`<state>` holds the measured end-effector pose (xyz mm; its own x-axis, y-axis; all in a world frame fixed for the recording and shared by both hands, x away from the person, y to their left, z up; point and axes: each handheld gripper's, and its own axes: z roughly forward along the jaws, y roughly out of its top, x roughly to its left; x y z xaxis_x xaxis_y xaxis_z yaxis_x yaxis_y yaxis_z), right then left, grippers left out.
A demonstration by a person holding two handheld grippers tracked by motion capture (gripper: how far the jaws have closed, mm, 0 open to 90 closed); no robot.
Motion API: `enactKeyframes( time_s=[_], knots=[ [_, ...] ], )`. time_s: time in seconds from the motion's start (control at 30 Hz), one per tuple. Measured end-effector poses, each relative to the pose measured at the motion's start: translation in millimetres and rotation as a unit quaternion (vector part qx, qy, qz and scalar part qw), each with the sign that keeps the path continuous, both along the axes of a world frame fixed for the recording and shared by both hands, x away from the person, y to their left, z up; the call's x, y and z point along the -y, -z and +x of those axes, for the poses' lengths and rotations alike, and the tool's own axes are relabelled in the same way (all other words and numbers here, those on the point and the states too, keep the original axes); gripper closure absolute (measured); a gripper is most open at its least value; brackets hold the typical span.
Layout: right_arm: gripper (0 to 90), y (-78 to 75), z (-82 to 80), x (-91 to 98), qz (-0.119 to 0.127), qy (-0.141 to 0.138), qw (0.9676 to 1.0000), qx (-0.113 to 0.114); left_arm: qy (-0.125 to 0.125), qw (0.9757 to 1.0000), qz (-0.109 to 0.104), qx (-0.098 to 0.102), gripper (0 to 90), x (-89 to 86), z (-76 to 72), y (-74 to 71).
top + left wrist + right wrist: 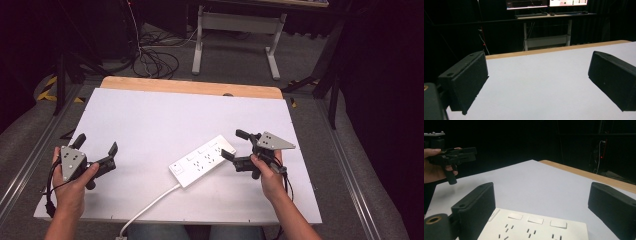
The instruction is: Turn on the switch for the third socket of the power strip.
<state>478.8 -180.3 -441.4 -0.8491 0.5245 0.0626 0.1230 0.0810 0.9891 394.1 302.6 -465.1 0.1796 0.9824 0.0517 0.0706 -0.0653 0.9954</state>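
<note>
We see a white power strip (pixel 202 160) lying flat on the white tabletop (pixel 150 120), toward the near right part of it and set at a slant, its far end pointing to the right edge. Its white cable (pixel 150 204) runs off over the near edge. Our right hand-held gripper (pixel 236 145) sits just beside the far end of the strip, near the right edge, with its jaws spread wide. In the right gripper view the strip's end (pixel 534 227) lies low between the two black jaws, and neither pad presses on it. Our left hand-held gripper (pixel 96 142) is well apart from the strip, close to the left edge of the tabletop, its jaws also standing wide open over bare white surface, with nothing between them.
</note>
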Motion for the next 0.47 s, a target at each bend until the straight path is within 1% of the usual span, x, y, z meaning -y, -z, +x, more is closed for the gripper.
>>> enactKeyframes(
  time_s=[0.47],
  knots=[
    [5.8,1.9,1.4,-1.8,-0.006,-0.002,1.0000,-0.003,-0.001,1.0000,0.000,0.000,2.9,-0.6,0.5,0.1]
  ],
)
